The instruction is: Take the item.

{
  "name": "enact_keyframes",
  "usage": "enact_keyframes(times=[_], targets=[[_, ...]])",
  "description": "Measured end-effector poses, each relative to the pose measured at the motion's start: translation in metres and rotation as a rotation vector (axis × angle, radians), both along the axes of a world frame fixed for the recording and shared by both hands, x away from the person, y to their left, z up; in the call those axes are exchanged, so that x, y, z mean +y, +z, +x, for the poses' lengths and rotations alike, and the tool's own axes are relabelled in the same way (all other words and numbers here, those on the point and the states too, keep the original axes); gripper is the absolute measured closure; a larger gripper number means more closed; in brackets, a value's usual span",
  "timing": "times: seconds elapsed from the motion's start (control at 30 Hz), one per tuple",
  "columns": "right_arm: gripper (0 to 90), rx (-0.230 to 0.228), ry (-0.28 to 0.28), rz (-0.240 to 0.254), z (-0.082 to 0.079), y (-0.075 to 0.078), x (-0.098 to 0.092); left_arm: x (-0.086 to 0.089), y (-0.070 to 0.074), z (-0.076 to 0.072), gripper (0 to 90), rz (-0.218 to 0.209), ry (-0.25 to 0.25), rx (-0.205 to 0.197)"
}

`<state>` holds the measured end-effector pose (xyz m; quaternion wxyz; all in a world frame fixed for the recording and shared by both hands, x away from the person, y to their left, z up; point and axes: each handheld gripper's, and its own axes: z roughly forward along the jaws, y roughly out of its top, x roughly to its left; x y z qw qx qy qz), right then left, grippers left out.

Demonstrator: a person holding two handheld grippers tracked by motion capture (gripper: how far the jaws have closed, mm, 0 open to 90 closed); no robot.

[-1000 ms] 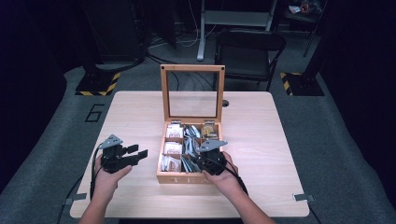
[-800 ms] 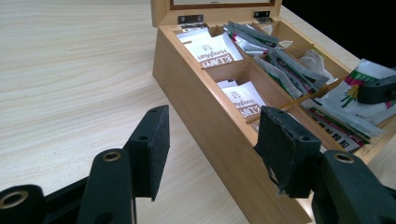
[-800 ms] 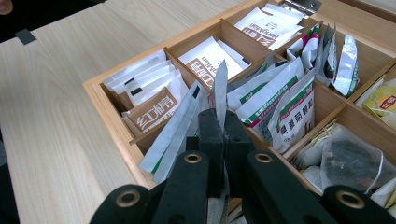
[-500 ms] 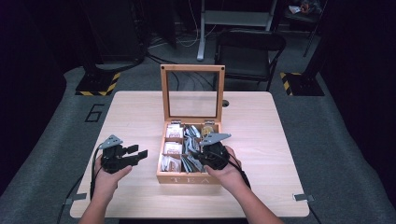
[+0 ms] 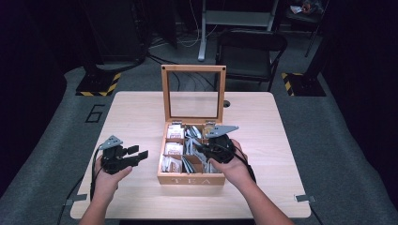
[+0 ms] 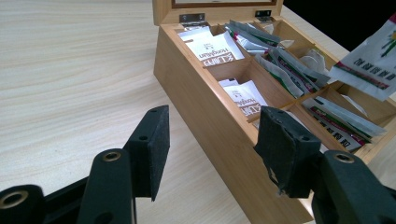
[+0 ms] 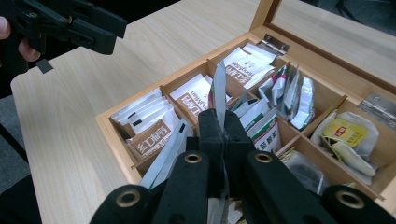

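Right now your right gripper (image 7: 219, 126) has its 2 jaws clamped on a tea sachet (image 7: 218, 95), which stands on edge straight up from between the pads, at the middle of the right gripper view. In the high view that gripper (image 5: 202, 151) sits over the right half of the wooden tea box (image 5: 190, 179), just right of centre in the frame. The left gripper view catches the same sachet (image 6: 373, 60) at its right edge, lifted above the compartments and cut off by the frame.

Your left gripper (image 6: 210, 144) has its jaws apart with nothing between them, low in its view, just beside the box's outer wall (image 6: 210, 116). In the high view it (image 5: 138, 156) rests at lower left, near the box. The print on the held sachet is too thin-on to read, and its lower end is hidden between the pads.
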<state>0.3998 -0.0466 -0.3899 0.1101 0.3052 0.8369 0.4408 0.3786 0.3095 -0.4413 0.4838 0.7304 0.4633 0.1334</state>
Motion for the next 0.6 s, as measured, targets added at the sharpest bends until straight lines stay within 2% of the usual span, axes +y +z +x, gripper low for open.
enact_keyframes(times=[0.17,0.6], targets=[[89.5,-0.014,-0.010,-0.001,0.003,0.005,-0.006,0.000,0.000,0.000,43.9,0.001,0.000,0.001],[89.5,-0.023,-0.090,0.007,0.010,0.007,-0.034,0.000,-0.001,0.000,43.9,0.000,0.004,-0.001]])
